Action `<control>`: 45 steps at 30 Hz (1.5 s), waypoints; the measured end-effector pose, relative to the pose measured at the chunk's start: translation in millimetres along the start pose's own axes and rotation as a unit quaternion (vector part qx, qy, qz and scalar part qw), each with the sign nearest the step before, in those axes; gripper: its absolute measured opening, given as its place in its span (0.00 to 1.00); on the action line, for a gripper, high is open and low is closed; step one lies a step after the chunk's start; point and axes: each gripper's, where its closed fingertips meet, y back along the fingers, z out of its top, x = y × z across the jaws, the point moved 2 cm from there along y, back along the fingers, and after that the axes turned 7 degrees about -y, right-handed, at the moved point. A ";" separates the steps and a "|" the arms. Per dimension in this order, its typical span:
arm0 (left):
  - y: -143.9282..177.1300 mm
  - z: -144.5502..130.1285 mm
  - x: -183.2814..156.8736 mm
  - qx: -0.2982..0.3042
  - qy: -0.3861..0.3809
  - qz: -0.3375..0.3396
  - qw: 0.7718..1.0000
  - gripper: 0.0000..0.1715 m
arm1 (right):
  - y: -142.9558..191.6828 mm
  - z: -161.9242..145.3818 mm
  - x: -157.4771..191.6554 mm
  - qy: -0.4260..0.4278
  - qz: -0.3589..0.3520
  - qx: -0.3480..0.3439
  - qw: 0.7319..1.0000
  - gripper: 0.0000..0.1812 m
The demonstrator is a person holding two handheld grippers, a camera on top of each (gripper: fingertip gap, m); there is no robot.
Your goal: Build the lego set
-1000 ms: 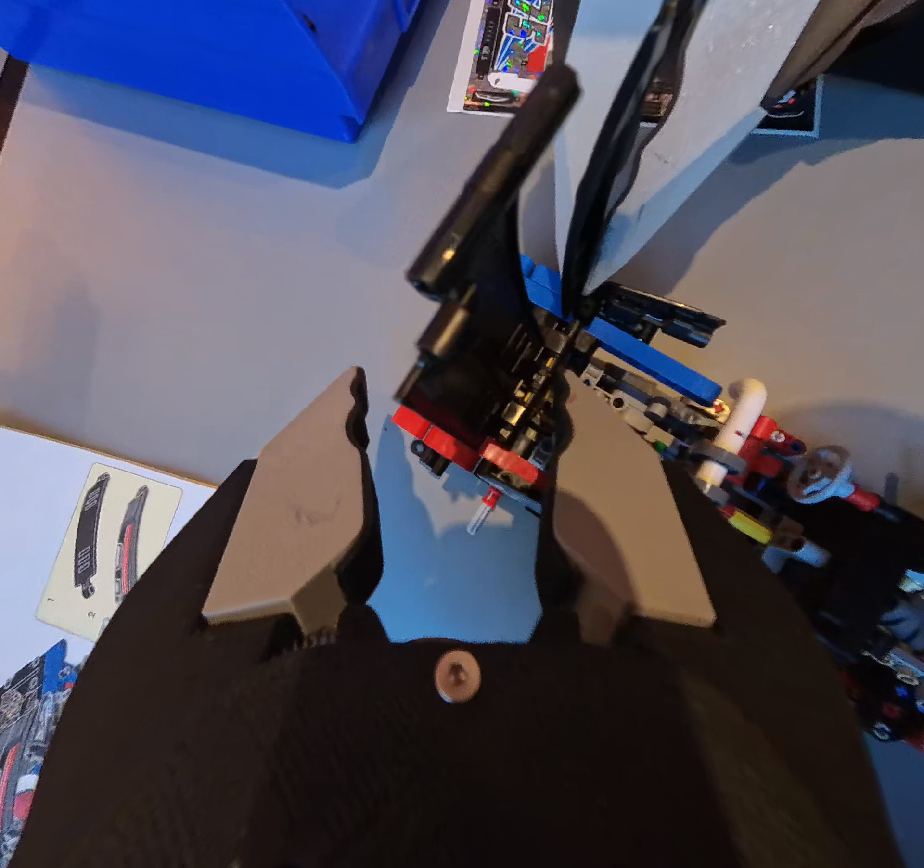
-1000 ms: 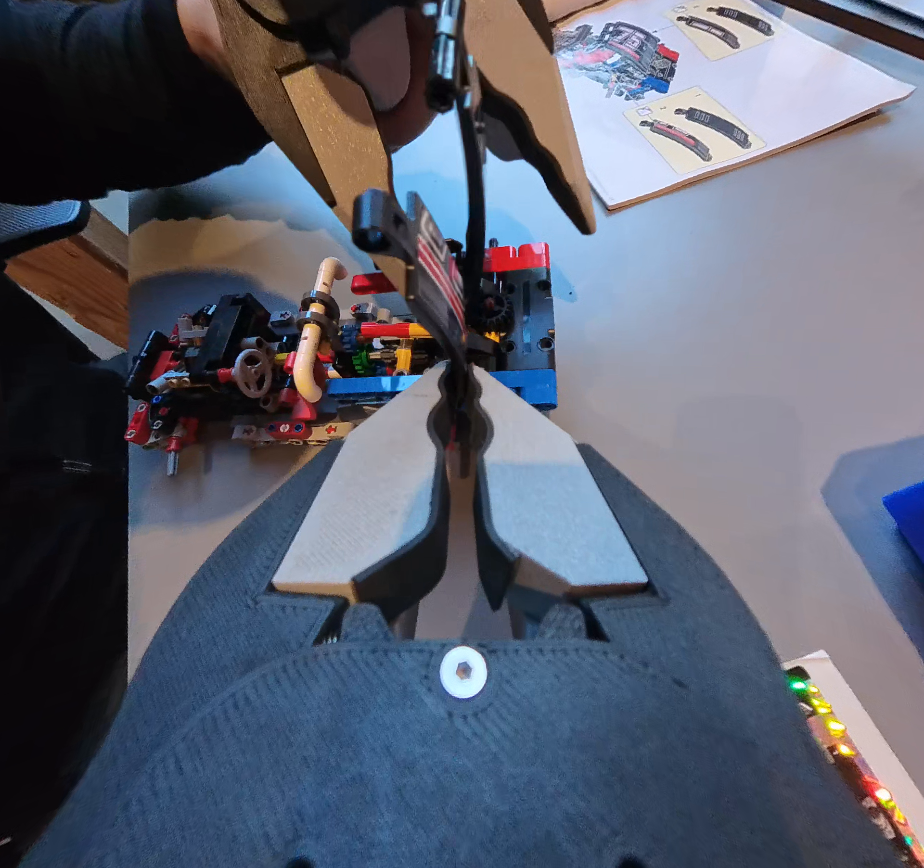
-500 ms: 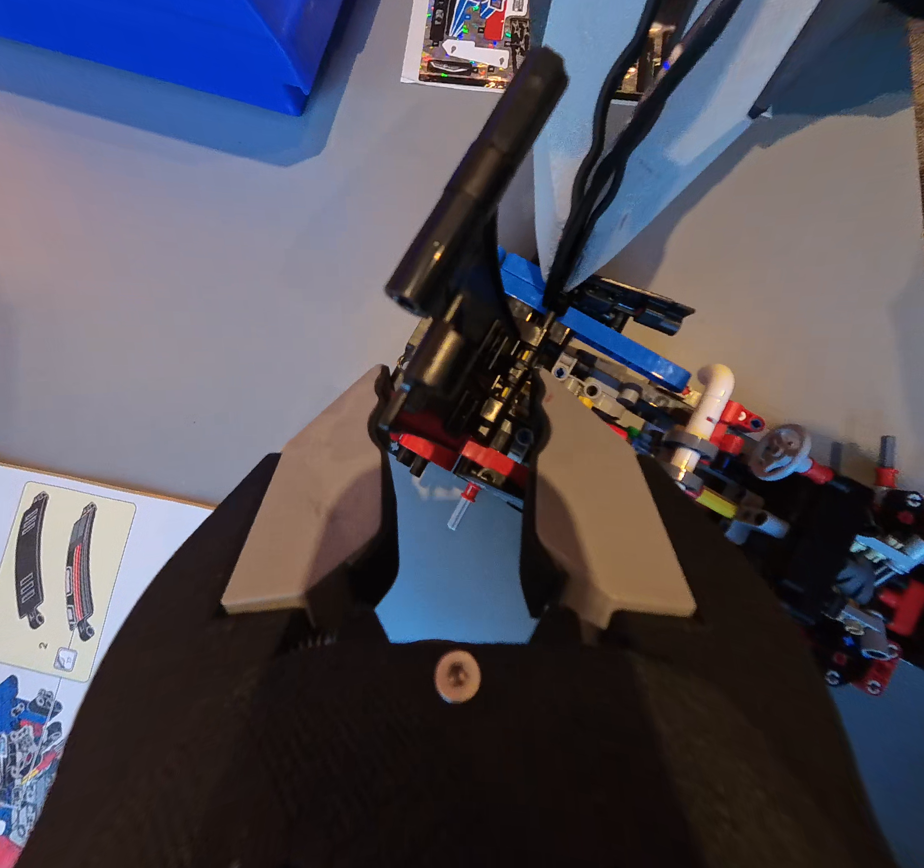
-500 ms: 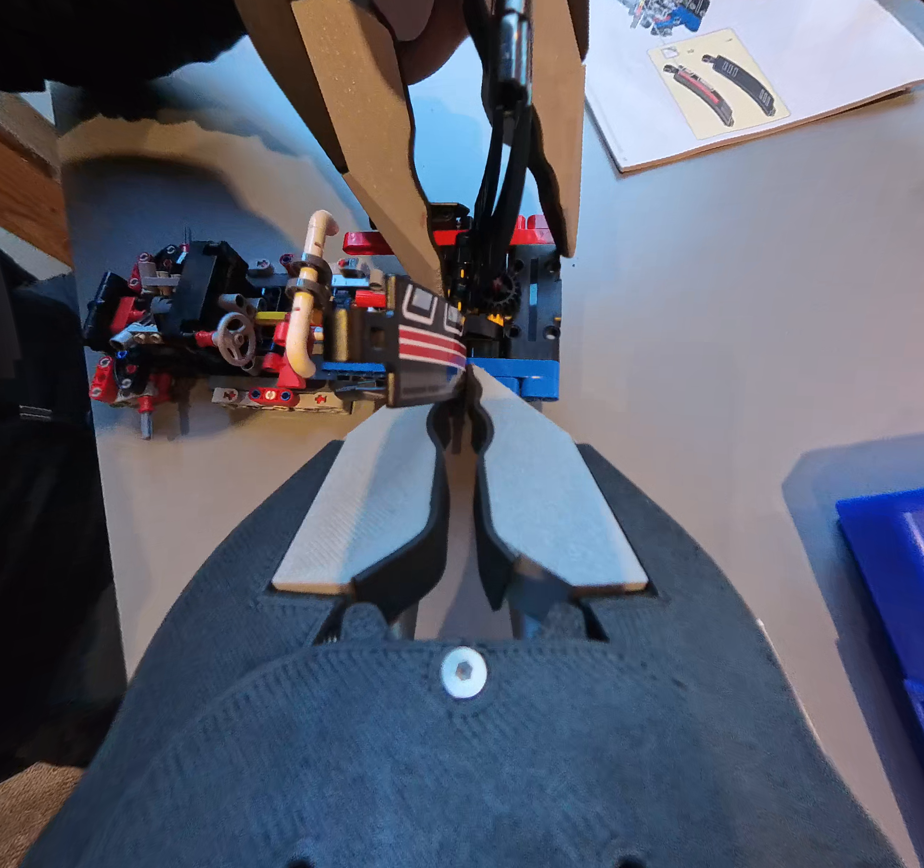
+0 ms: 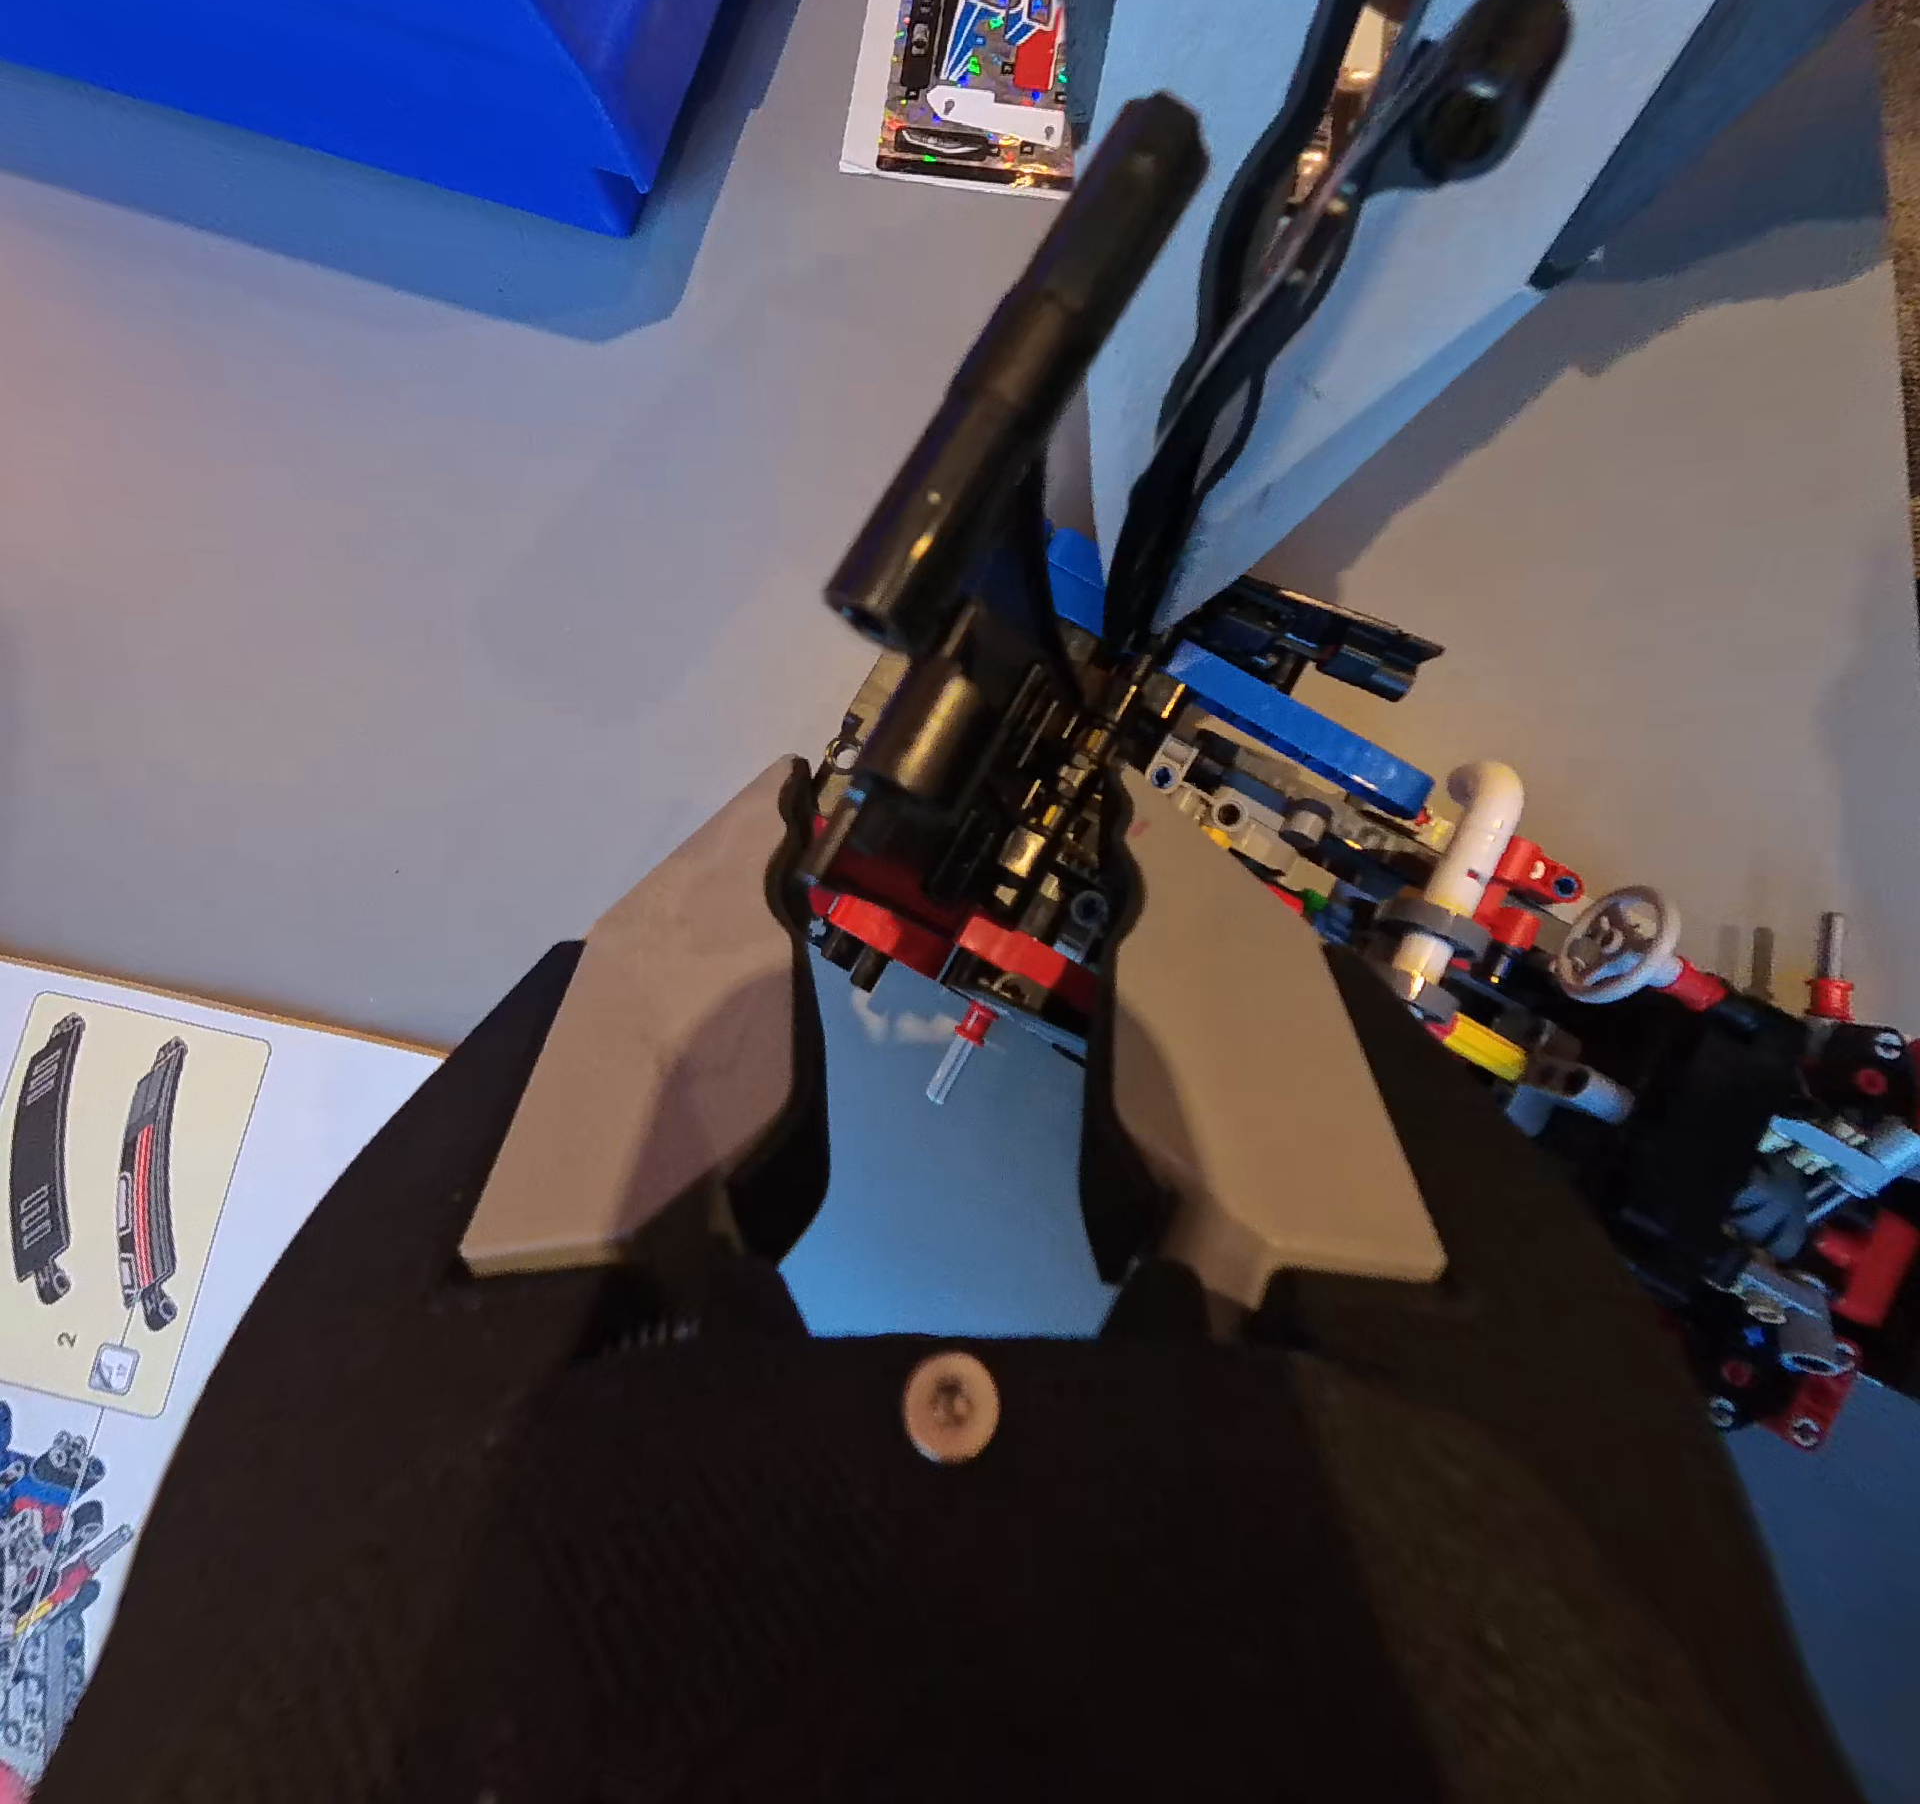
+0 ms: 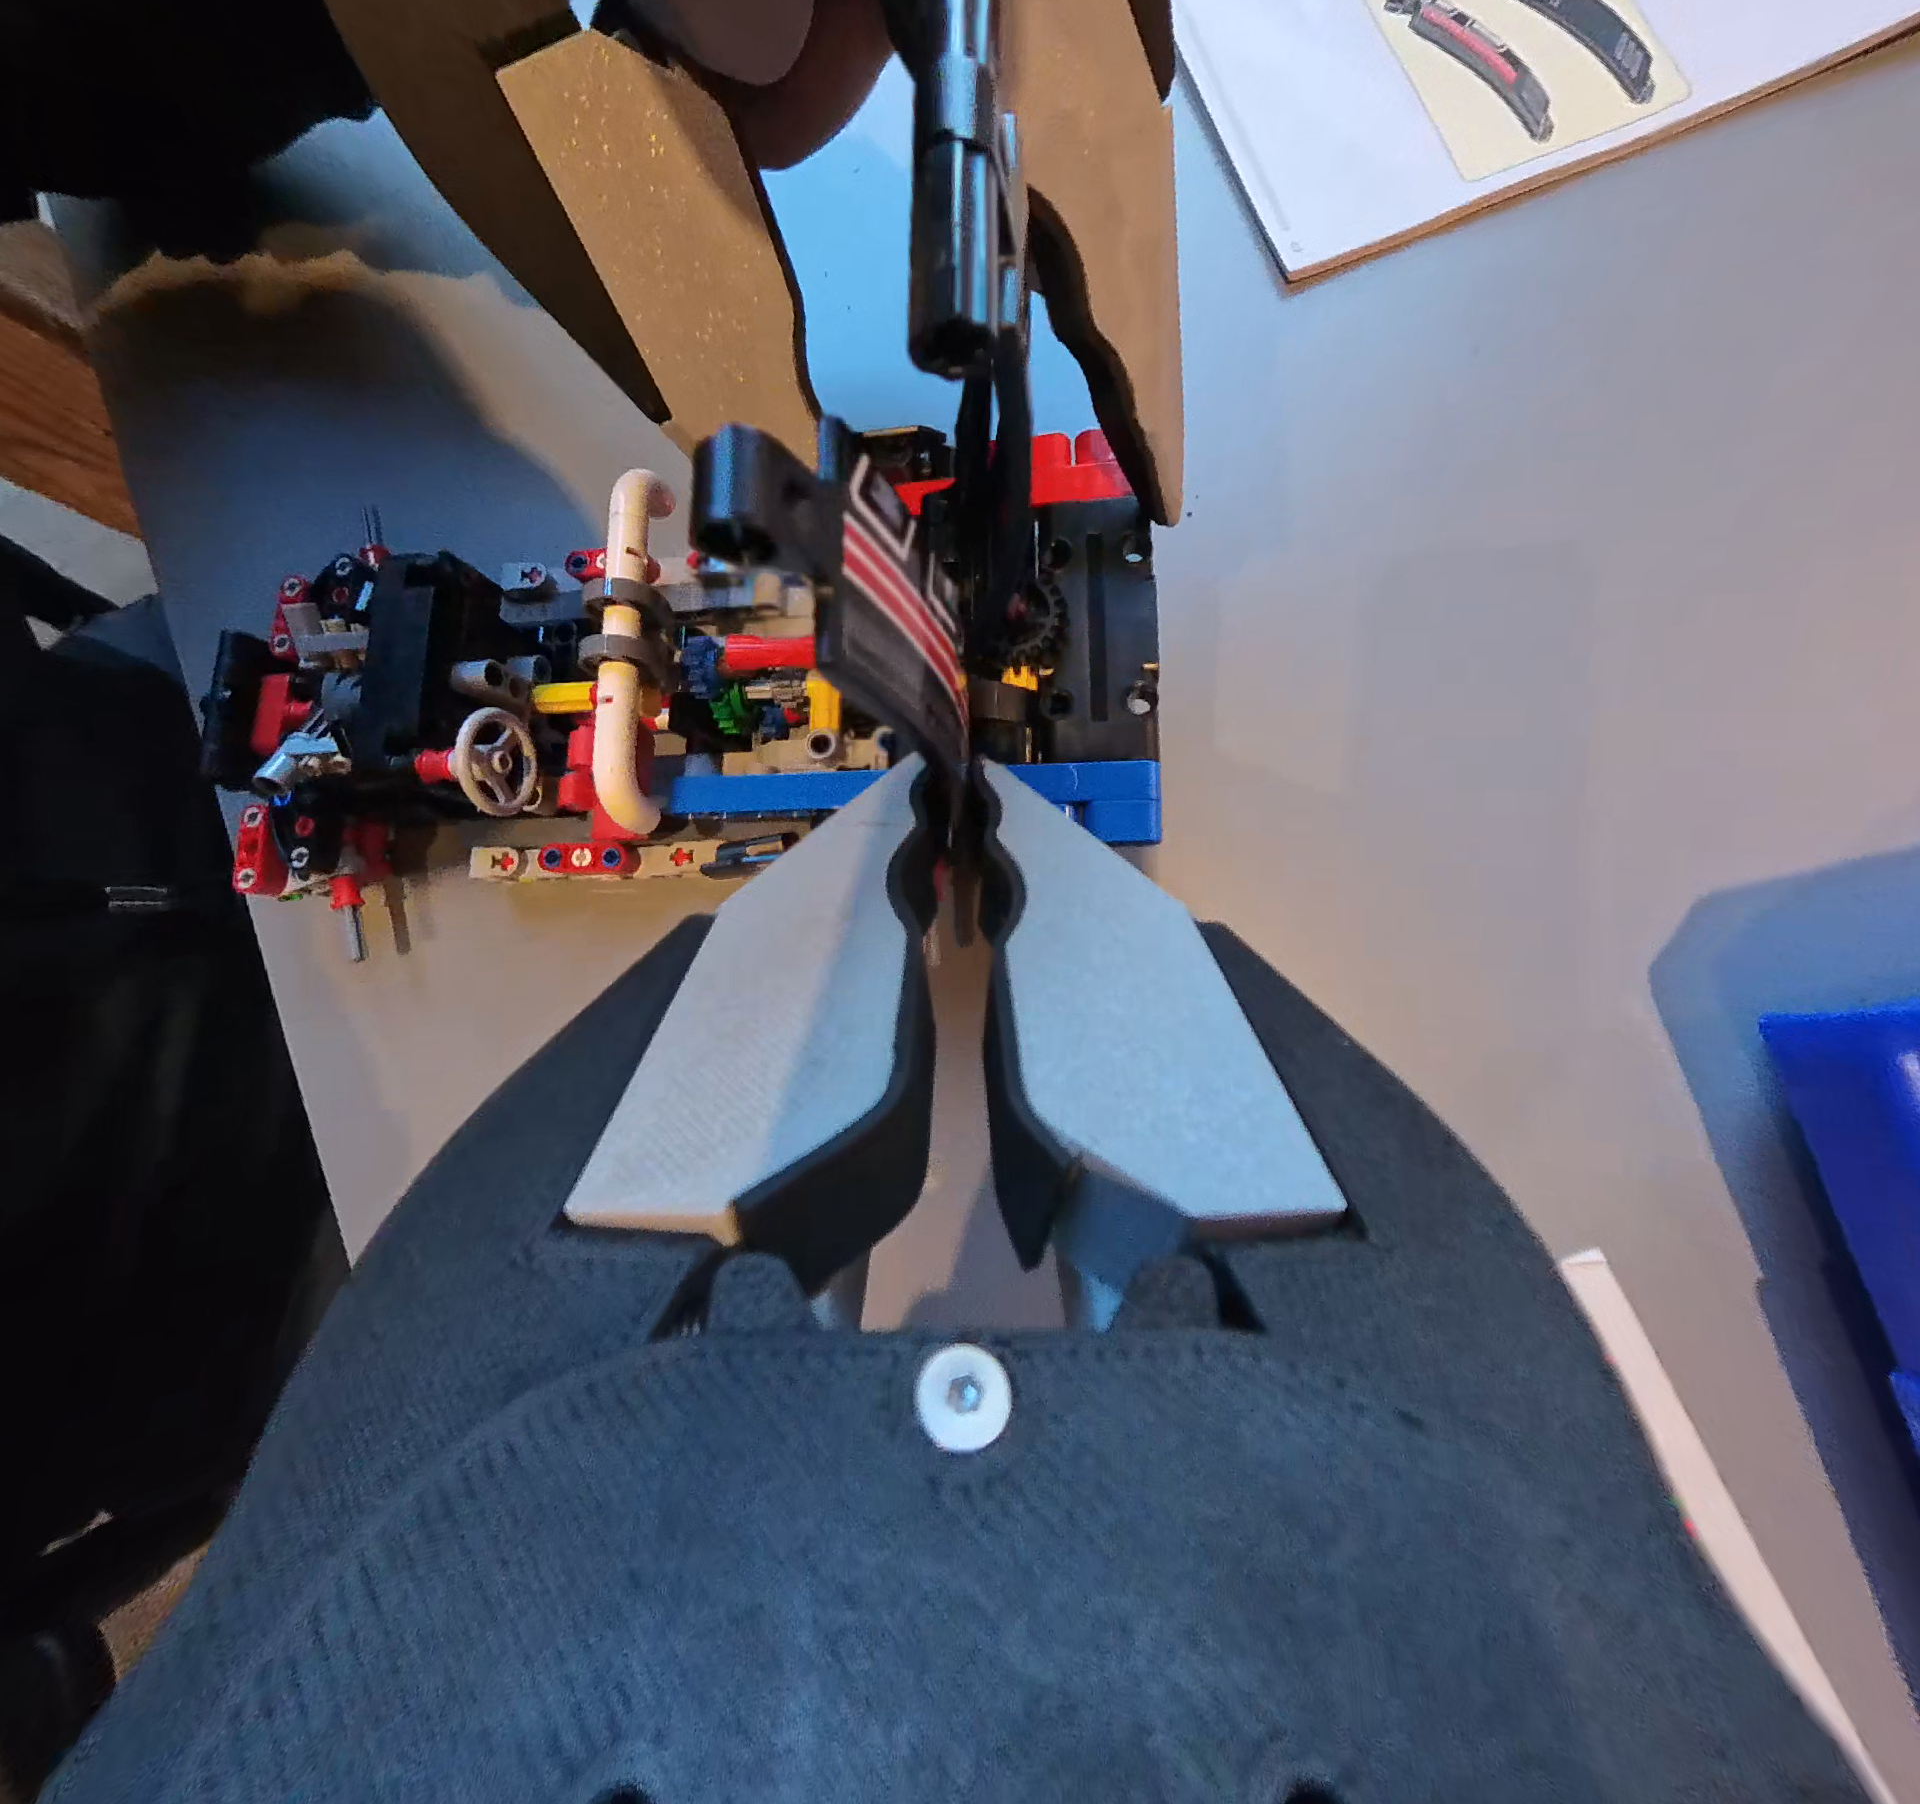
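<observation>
Left tongs [image 5: 951,824] have been closing in around the car model's [image 6: 727,694] rear block.
Right tongs [image 6: 948,798] are pinching a black curved panel [image 6: 894,632] narrowly, pressing it toward the model at 12 o'clock on the bench [image 5: 364,559]; seating looks close.

Lighting is pretty dim and mixed: a cool bluish cast over the grey table [image 5: 312,559], with a warm orange tint creeping in at the left edge. Soft shadows pool beside the blue bin [image 5: 364,19] and under the lego model [image 6: 727,694]. The black curved piece [image 5: 1039,372] up close is smeared and out of focus, and so is the far gripper behind it. Both views bend hard toward the edges, fisheye style. The sticker sheet [image 5: 977,40] sparkles with little coloured glints. Dark corners lose all detail.
</observation>
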 end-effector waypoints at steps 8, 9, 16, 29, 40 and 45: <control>0.0 0.2 0.0 -0.004 0.004 -0.002 1.000 0.30 | -3.7 -5.8 4.8 0.010 0.007 -0.009 1.000 0.01; 0.2 0.1 0.1 -0.004 0.004 -0.002 1.000 0.30 | -4.3 -5.7 4.9 0.023 0.001 0.001 1.000 0.01; 0.2 -0.1 0.6 -0.005 0.005 -0.001 1.000 0.30 | -4.0 -5.5 2.4 0.033 0.019 0.024 0.999 0.01; 1.0 -1.2 0.9 -0.001 0.003 0.009 1.000 0.30 | -5.2 -5.1 1.7 -0.001 0.018 -0.045 0.999 0.01; 1.2 -1.9 4.8 -0.024 0.000 0.011 1.000 0.28 | -4.3 -2.2 -4.3 0.086 -0.019 -0.006 0.996 0.01; 1.6 -2.7 5.6 -0.032 0.001 0.002 0.999 0.28 | -4.9 -1.7 -5.8 0.044 0.053 -0.021 0.997 0.01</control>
